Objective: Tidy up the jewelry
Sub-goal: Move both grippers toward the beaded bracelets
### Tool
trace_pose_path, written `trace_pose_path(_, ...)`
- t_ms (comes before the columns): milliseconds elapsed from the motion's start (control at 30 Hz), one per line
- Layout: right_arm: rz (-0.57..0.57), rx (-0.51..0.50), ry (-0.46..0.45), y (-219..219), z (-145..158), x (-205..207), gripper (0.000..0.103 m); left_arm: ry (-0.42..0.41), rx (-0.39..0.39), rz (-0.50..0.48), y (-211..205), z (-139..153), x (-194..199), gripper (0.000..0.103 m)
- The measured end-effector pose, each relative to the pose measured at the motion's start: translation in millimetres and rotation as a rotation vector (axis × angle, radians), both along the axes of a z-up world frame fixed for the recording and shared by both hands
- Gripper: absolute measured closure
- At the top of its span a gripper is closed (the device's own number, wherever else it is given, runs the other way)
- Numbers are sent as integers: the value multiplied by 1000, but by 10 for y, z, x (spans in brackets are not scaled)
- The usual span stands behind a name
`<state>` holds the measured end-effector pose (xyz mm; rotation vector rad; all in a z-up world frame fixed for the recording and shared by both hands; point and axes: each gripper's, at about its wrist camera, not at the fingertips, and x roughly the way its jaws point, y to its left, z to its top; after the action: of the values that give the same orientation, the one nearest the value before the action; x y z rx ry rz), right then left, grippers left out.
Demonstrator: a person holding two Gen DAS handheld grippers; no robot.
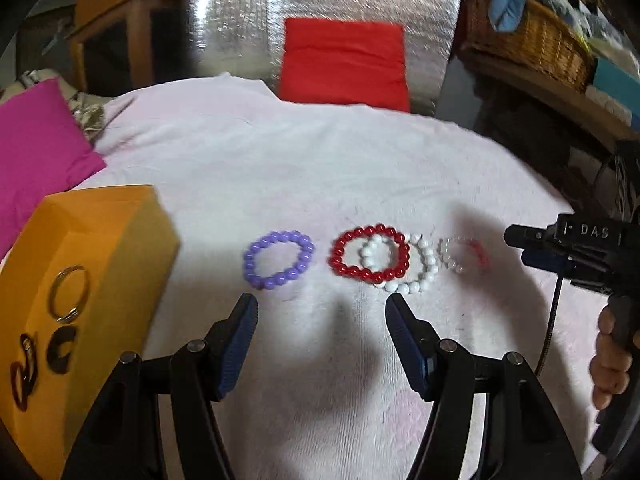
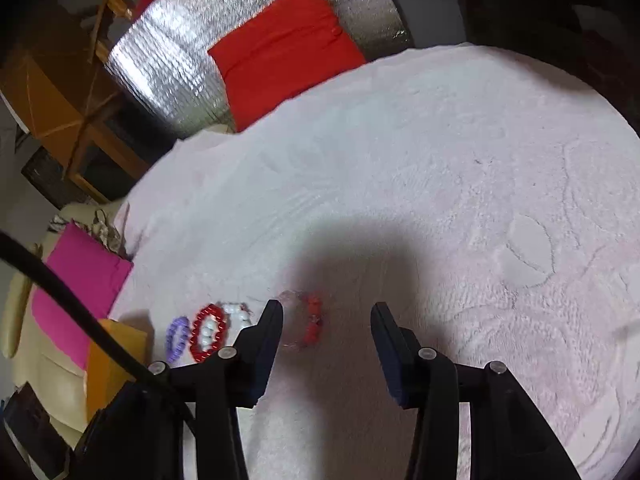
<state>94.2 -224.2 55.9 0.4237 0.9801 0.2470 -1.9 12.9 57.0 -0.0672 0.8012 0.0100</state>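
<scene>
Four bead bracelets lie in a row on the white fluffy cloth [image 1: 320, 160]: purple [image 1: 256, 256], red [image 1: 335, 256] overlapping white [image 1: 429, 266], and one of clear and red beads [image 1: 482, 255]. My left gripper [image 1: 322, 304] hovers open just in front of the gap between purple and red, holding nothing. An orange box [image 1: 132, 264] at the left holds a metal ring [image 1: 54, 296] and some dark pieces. My right gripper [image 2: 326, 308] is open, and the clear and red bracelet [image 2: 312, 320] lies below between its fingers, untouched. It enters the left wrist view from the right [image 1: 516, 246].
A red cushion [image 1: 344, 60] leans on a silver foil sheet [image 1: 240, 20] behind the cloth. A pink cushion [image 1: 36, 152] lies at the left, a wicker basket [image 1: 532, 40] at the back right. A person's hand [image 1: 608, 364] grips the right tool.
</scene>
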Motion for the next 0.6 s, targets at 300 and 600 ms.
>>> trace_pose_path(300,-14,41,65,-89,-141,59,54,12,-33,17,12,-145,273,36)
trace_pose_path(600,17,51,35,48,-84,55,54,11,-45,4,-107,-137,523,36)
